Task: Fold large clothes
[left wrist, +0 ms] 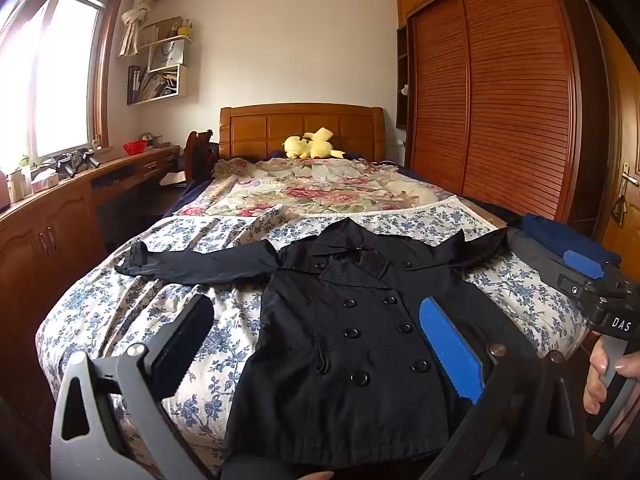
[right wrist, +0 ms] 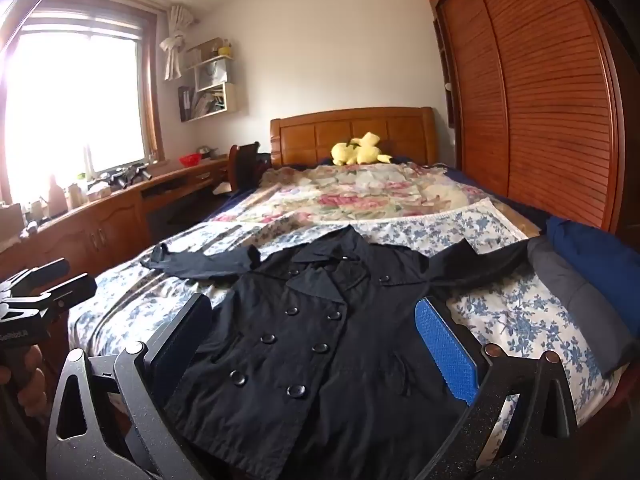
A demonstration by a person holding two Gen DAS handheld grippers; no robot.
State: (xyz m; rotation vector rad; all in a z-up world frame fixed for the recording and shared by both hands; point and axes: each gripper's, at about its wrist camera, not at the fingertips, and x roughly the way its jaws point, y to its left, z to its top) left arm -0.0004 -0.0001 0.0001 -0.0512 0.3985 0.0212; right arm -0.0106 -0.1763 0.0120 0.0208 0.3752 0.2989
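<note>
A black double-breasted coat [left wrist: 352,344] lies flat and face up on the blue floral bedspread [left wrist: 120,308], sleeves spread to both sides. It also shows in the right wrist view [right wrist: 312,344]. My left gripper [left wrist: 316,344] is open, held above the coat's lower half, holding nothing. My right gripper [right wrist: 316,344] is open over the coat's lower front, empty. The right gripper also shows in the left wrist view [left wrist: 592,276] at the right edge, and the left gripper in the right wrist view [right wrist: 52,284] at the left edge.
A folded grey and blue pile [right wrist: 592,280] lies on the bed's right edge by the coat's sleeve. A pink floral quilt [left wrist: 312,188] and a yellow plush toy [left wrist: 312,144] lie toward the headboard. A wooden desk [left wrist: 60,208] runs left; a wardrobe [left wrist: 500,100] stands right.
</note>
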